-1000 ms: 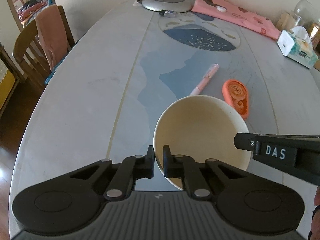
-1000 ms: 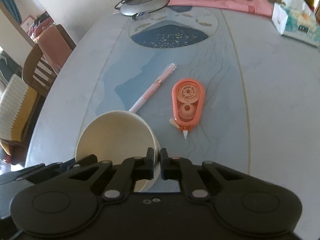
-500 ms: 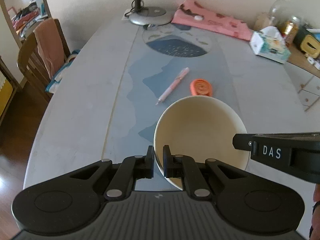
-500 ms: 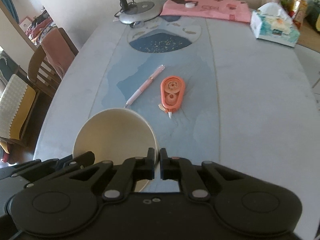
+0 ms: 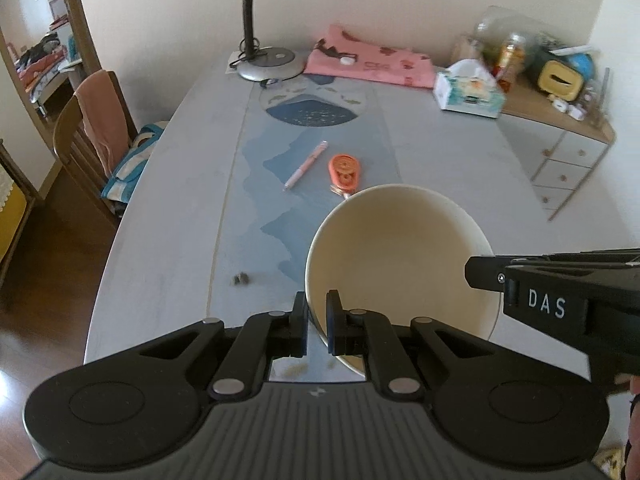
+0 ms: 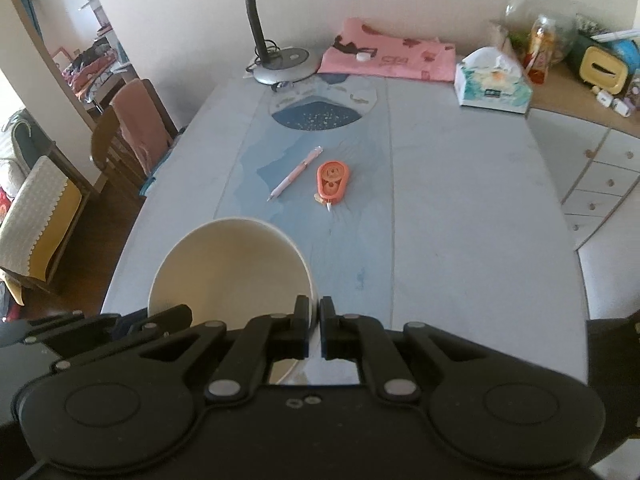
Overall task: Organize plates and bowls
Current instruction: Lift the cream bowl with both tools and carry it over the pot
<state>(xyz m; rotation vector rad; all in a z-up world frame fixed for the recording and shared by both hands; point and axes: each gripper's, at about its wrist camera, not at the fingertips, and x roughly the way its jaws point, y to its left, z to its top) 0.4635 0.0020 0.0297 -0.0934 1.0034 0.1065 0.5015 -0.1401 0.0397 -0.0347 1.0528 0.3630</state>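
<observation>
1. A long grey table (image 6: 460, 216) with a blue runner fills both views; a lamp (image 6: 280, 60) and pink cloth (image 6: 388, 56) sit at the top, a tissue box (image 6: 494, 88) upper right.
2. The bowl (image 5: 400, 256) sits lower centre in the left view, lower left in the right view. It looks lifted off the table, and it is empty.
3. Your left gripper (image 5: 317, 322) is pinched tight on the near rim; the right gripper (image 6: 314, 326) is clamped on the opposite rim.
4. Keep both grips level and move them together, or the rim may twist free.
5. Steer above the pen (image 6: 295, 174) and orange tape roller (image 6: 333, 182) mid-frame.
</observation>
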